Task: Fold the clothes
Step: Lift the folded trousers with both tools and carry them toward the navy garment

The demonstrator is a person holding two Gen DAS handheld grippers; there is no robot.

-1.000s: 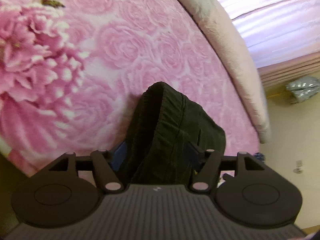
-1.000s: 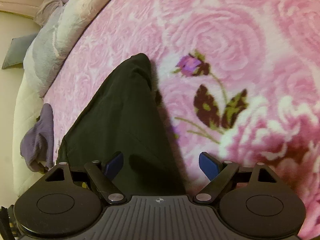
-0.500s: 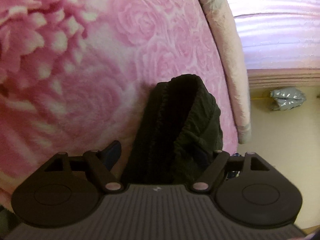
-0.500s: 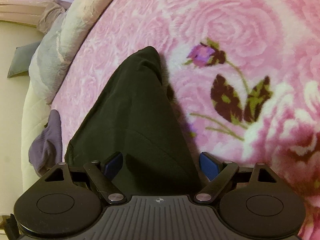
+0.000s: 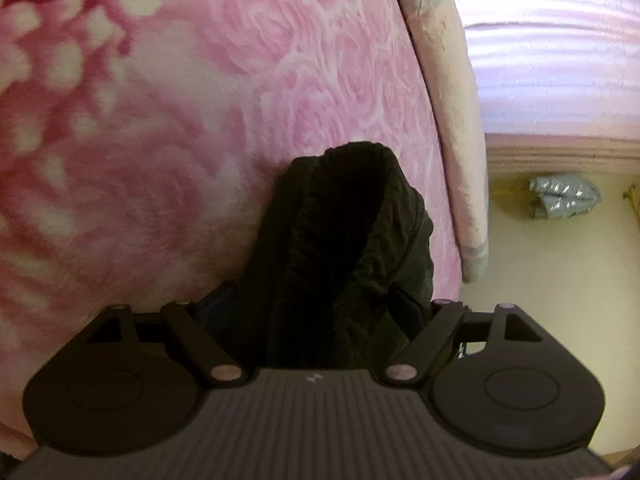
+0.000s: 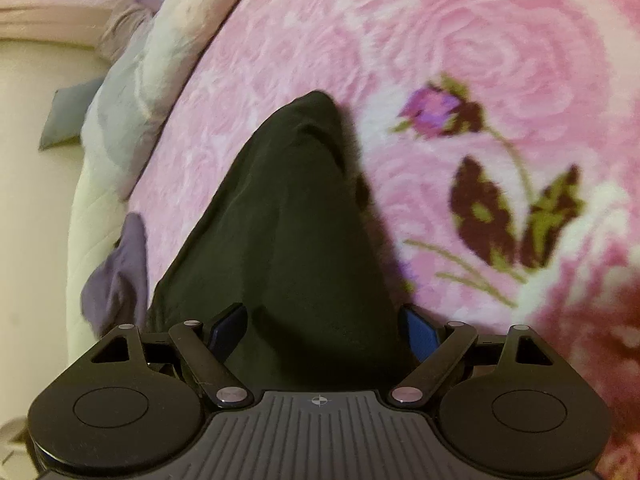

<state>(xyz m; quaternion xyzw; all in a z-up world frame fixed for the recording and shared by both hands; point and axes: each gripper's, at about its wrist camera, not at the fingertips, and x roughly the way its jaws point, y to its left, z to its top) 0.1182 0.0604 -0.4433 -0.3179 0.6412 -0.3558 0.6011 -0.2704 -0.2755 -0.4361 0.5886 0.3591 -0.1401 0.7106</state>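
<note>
- The left gripper (image 5: 320,304), a black two-finger tong with blue pads, stands wide, with the gathered waistband end of a black fabric garment (image 5: 344,240) between its fingers; the pads are mostly hidden by the cloth, and they do not visibly press on it.
- The right gripper (image 6: 324,324), of the same build, also stands wide; its blue pads (image 6: 418,330) sit at either side of the garment's (image 6: 288,248) smoother, tapering end, with a gap showing at each pad.
- No readable writing or brand shows; each gripper body carries only a small pale mark at its centre, too small to read.
- The garment is dark, near black. In the left wrist view it ends in a ribbed, puckered elastic band folded into a rounded hump. In the right wrist view it is flat and narrows to a blunt point.
- It lies on a pink plush blanket with embossed roses (image 5: 280,80), close to the bed's edge in the left wrist view; a printed purple bud with dark leaves (image 6: 436,110) lies just to the right of it in the right wrist view.
- Both grippers point forward and downward at the bed, each low over its end of the garment.
- A purple-grey cloth (image 6: 120,272) lies at the blanket's edge, near the garment's left side.
- A cream quilted bed border (image 5: 452,120) runs alongside; a silver foil packet (image 5: 564,196) lies on the pale floor.
</note>
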